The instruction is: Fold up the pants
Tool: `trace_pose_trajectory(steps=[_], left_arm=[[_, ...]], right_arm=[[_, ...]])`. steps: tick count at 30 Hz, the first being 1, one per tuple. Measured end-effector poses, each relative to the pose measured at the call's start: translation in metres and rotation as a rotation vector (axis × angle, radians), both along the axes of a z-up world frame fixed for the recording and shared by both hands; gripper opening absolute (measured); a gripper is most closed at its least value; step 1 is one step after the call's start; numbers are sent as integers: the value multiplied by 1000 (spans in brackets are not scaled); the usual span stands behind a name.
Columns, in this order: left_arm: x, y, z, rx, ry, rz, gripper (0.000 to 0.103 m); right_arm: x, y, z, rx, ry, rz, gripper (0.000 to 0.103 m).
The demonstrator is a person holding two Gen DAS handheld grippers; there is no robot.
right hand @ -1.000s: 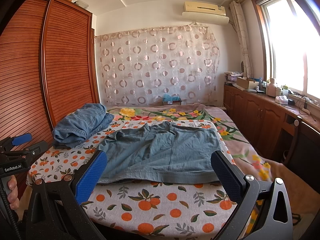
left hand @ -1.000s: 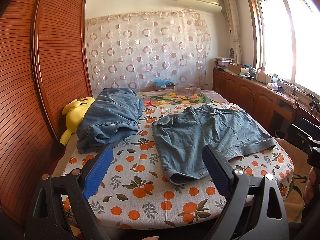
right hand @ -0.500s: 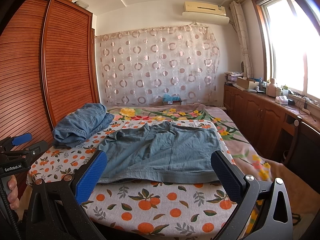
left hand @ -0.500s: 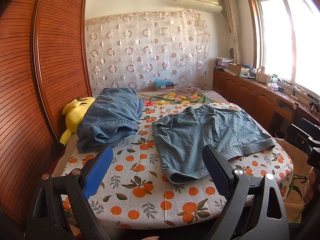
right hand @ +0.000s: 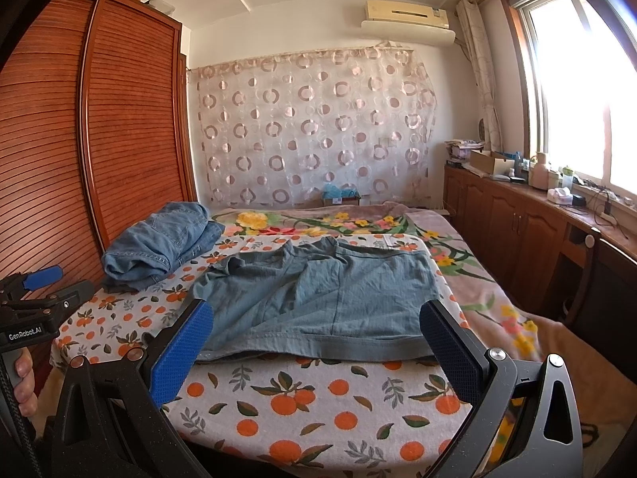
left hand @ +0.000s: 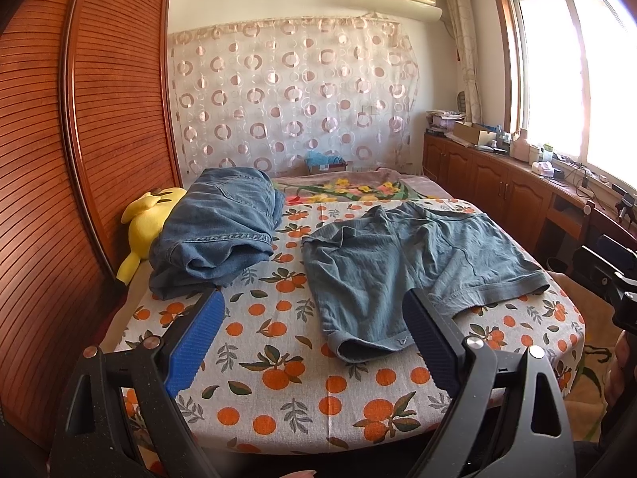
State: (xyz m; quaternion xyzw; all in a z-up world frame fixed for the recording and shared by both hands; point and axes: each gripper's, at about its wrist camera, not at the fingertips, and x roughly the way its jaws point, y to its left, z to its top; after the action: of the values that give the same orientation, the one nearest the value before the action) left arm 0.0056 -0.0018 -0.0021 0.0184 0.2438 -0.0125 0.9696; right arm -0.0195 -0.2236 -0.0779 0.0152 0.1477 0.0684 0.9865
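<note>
A pair of grey-blue shorts [left hand: 402, 263] lies spread flat on the orange-print bedsheet [left hand: 278, 358]; one leg hem points at the left gripper. In the right wrist view the shorts [right hand: 318, 298] lie with the waistband nearest me. My left gripper [left hand: 314, 318] is open and empty, above the bed's near edge, short of the leg hem. My right gripper [right hand: 318, 330] is open and empty, just short of the waistband. The left gripper also shows at the left edge of the right wrist view [right hand: 36, 290].
A pile of folded blue jeans [left hand: 215, 231] lies on the bed's left side, against a yellow plush toy [left hand: 147, 219]. A wooden slatted wardrobe [left hand: 79, 159] stands along the left. Wooden cabinets [left hand: 497, 187] with clutter run under the window on the right.
</note>
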Motion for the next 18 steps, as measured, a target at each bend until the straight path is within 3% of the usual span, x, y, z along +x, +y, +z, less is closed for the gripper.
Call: trace_pose_trajectory(steps=[18], left_arm=[[30, 3, -47, -15, 122, -97, 91]], right_arm=[[14, -19, -6, -35, 68, -35, 100]])
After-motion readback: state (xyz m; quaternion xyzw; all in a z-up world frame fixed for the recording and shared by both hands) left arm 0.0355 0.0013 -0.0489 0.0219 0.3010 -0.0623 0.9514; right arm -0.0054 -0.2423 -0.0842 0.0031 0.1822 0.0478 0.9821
